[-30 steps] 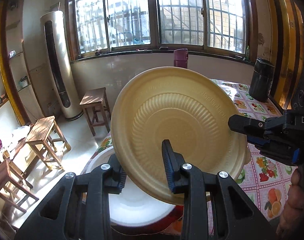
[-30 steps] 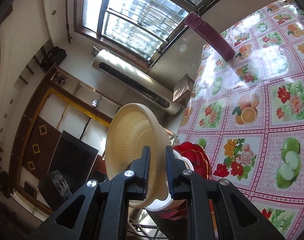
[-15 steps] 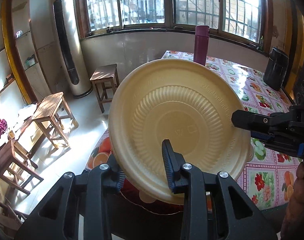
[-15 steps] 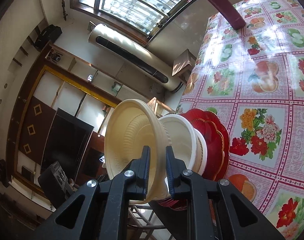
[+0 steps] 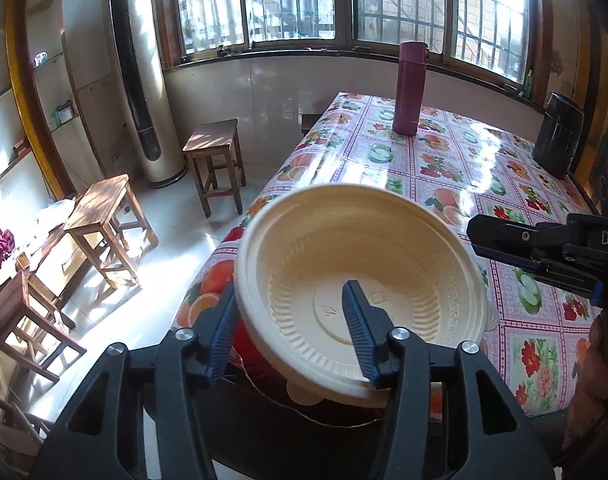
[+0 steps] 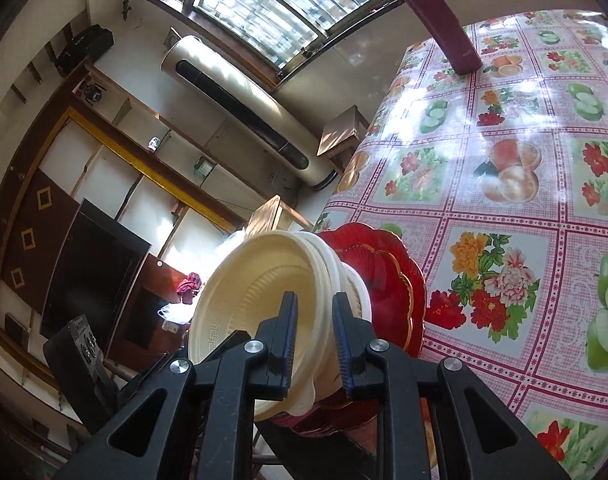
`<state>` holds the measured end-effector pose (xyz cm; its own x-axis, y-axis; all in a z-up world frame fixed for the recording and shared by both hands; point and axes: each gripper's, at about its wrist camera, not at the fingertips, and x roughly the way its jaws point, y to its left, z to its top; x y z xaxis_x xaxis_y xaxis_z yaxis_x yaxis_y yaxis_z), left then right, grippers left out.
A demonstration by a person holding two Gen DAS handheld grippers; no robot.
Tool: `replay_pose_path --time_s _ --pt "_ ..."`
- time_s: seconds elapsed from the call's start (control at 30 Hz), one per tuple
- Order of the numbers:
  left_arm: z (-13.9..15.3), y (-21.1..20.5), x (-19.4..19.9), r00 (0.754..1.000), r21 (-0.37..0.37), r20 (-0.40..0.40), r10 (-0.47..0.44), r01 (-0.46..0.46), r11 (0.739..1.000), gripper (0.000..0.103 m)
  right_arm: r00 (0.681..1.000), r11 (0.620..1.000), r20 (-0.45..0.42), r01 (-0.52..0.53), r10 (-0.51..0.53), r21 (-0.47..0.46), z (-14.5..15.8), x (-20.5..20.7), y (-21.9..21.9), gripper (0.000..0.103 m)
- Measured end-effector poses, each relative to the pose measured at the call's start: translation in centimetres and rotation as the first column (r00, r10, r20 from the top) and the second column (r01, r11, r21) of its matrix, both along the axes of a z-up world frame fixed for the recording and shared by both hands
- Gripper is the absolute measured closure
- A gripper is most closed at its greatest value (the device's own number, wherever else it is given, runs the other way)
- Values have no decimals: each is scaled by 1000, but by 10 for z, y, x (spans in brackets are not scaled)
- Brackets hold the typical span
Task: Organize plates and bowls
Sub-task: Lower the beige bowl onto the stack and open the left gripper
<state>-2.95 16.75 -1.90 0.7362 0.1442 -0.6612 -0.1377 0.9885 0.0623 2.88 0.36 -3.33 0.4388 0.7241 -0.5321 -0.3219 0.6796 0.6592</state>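
1. The cream bowl point(image 5: 368, 280) looks like thin moulded disposable ware: I judge it very light, a little flexible at the wall, smooth enough to slip and easy to dent or crack under a hard pinch. The flat rim is the sensible place to hold it, one finger inside and one outside
2. It sits mouth up, nested in a white bowl point(image 6: 336, 268) which rests on red plates point(image 6: 388, 264) at the near corner of the table point(image 5: 464, 160). In the left wrist view its mouth tips slightly toward the camera. Being round, it has no long axis; its axis of symmetry runs roughly upright
3. The left gripper point(image 5: 292, 328) straddles the near rim with its jaws opening; the pads appear clear of the wall, so nothing is gripped
4. The right gripper point(image 6: 314, 338) straddles the opposite rim, jaws also opening, with small gaps showing on both sides of the wall
5. Farther off on the floral cloth stand a maroon flask point(image 5: 411, 88) and a dark canister point(image 5: 558, 136), well apart from the stack; wooden stools point(image 5: 104, 216) stand on the floor to the left
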Motion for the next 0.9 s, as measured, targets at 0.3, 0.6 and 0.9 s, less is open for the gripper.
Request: replay_pose_path --time_s 0.3,0.6,0.9 --pt "24 3 -20 985 130 160 68 -89 987 18 996 1000 89 22 -24 20 14 -12 -24 56" --pt "20 -1 -17 987 132 119 105 -121 984 18 974 999 225 -44 39 16 27 -46 -31 43" --pt "21 -9 -19 986 137 111 122 -137 981 18 934 998 353 -56 48 13 47 -76 -33 10"
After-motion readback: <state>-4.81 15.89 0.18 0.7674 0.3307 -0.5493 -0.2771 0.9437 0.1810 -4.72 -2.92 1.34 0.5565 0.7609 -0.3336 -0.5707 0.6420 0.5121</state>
